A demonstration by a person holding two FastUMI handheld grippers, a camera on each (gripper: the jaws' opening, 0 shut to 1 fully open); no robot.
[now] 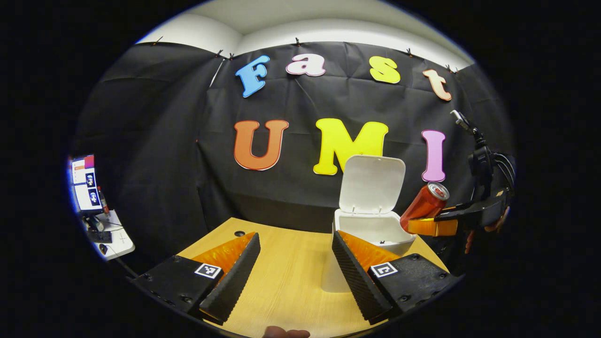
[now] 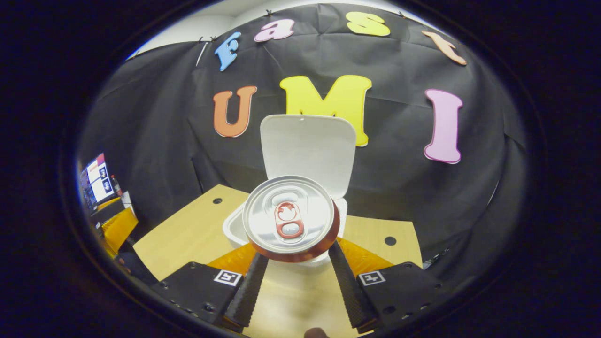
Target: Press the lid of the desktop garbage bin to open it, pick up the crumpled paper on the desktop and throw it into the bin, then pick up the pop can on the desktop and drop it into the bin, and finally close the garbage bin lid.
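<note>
The white desktop bin (image 1: 375, 232) stands on the wooden table with its lid (image 1: 372, 184) swung up. In the left gripper view my left gripper (image 1: 296, 239) hovers low over the table, open, with nothing between its fingers; the bin is just beyond its right finger. My right gripper (image 1: 422, 220) holds the red pop can (image 1: 425, 205) tilted, just right of the bin's rim and above it. In the right gripper view the can's silver top (image 2: 291, 218) faces the camera, with my right gripper (image 2: 298, 253) shut on it. Behind it are the open bin (image 2: 235, 230) and the raised lid (image 2: 307, 150).
The wooden table (image 1: 291, 281) has a small round hole (image 1: 239, 233) near its far left corner. A monitor (image 1: 87, 183) stands above a white side table (image 1: 112, 239) at the far left. The black cloth wall hangs close behind the bin.
</note>
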